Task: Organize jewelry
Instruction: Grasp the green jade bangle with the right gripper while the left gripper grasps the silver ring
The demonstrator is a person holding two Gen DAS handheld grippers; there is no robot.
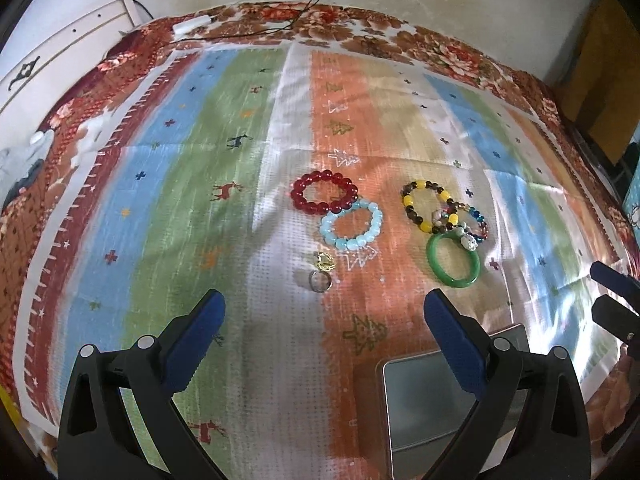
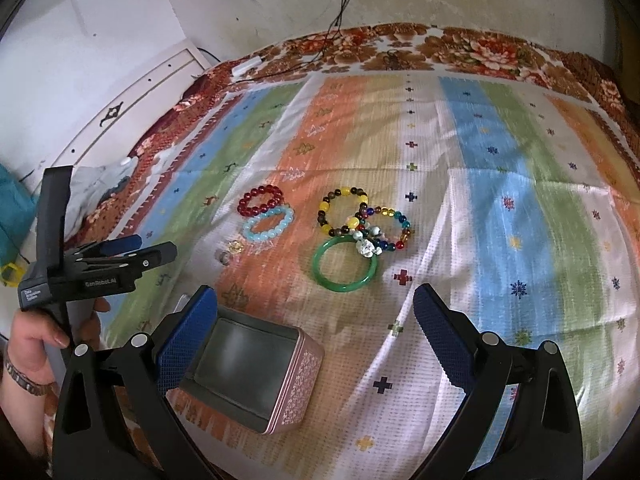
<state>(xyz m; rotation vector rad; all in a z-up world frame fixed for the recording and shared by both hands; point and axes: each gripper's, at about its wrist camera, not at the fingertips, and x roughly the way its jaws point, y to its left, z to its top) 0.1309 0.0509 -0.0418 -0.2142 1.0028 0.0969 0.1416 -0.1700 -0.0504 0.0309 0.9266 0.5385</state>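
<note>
Green bangle just beyond wide-open right hand-held gripper.

Beaded bracelets, green bangle, rings flat beyond open pink tin.

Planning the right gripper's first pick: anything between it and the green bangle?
Nothing visible. Bare cloth lies between the open right gripper and the green bangle; only the multicolor bracelet's charm overlaps its far rim.
</note>
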